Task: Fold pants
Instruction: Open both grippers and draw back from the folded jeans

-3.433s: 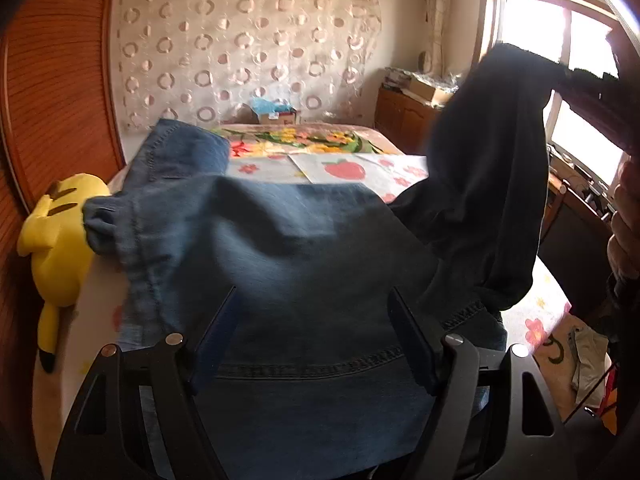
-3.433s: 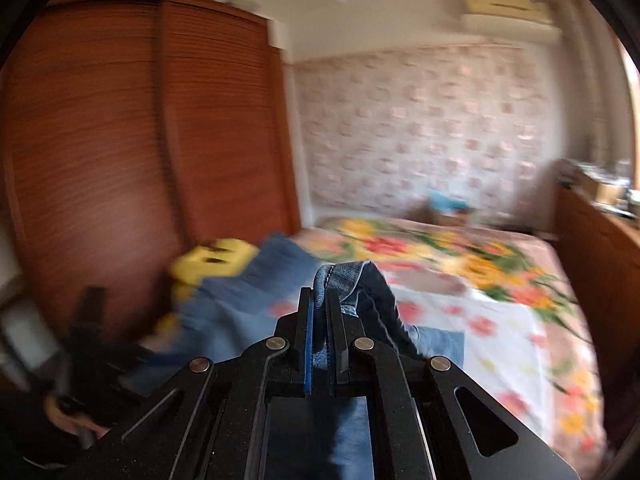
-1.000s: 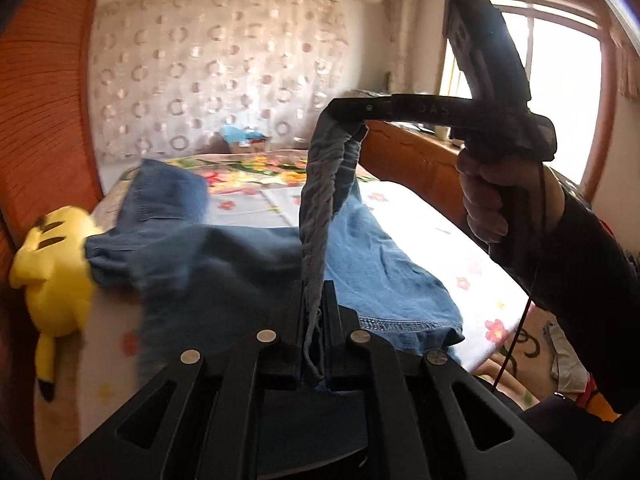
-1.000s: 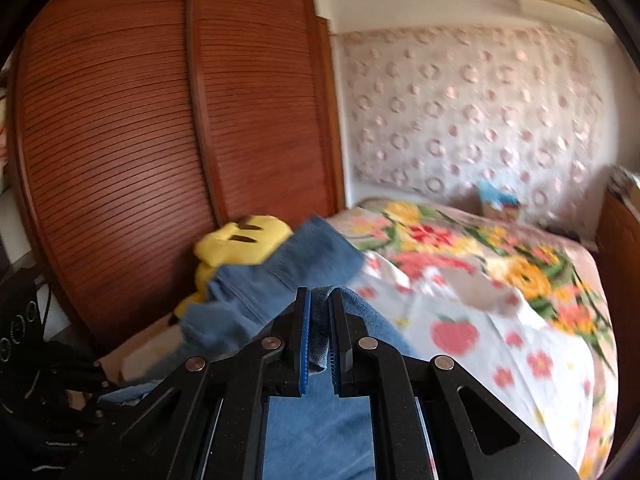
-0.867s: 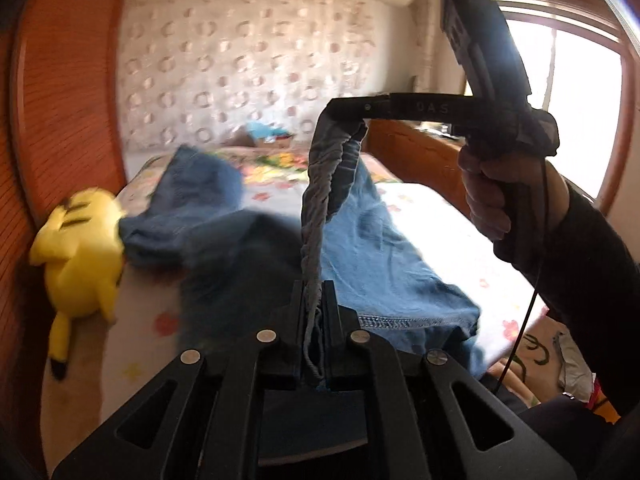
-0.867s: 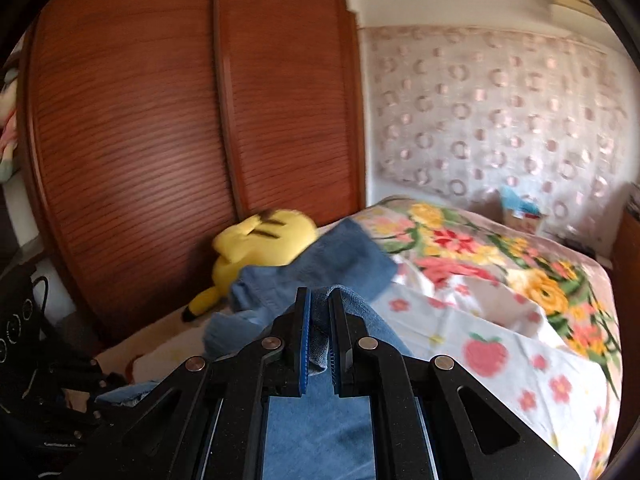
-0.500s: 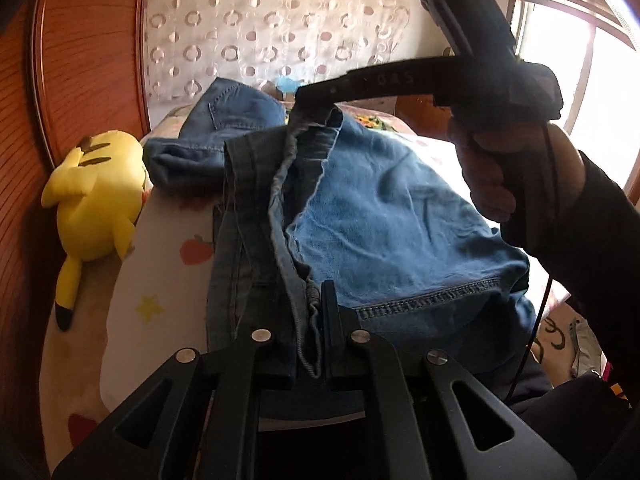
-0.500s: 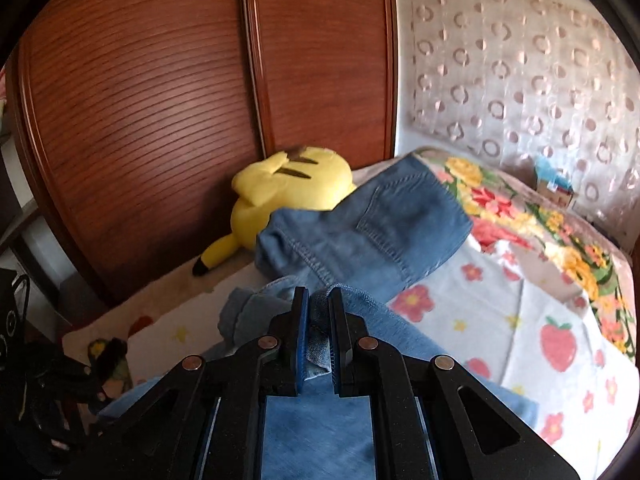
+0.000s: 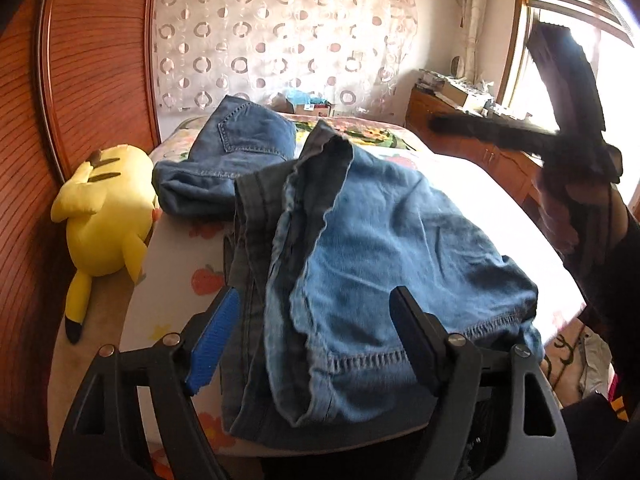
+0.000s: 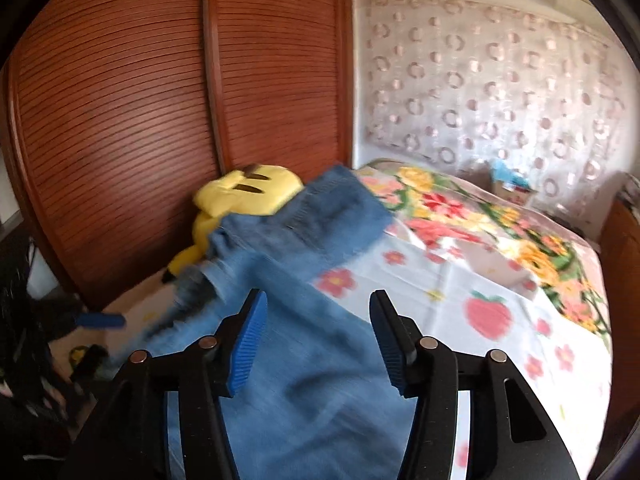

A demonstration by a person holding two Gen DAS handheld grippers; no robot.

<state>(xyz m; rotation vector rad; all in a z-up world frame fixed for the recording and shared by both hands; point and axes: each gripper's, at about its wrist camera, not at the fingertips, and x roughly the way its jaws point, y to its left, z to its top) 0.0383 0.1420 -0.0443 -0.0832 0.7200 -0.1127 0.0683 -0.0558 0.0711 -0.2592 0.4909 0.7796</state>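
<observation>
Both grippers, left point(image 9: 316, 338) & right point(image 10: 318, 344), are now gaping, releasing jeans point(image 9: 380, 248) onto bed point(image 9: 480, 184) w/ fold laid.

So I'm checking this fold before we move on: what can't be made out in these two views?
- Near edge of the jeans, left wrist view: hidden behind the open left gripper.
- Jeans' lower part, right wrist view: blurred by motion, cut off behind the open right gripper.
- Right gripper's fingertips, left wrist view: smeared dark blur.
- Plush toy, right wrist view: partly covered by denim.
</observation>
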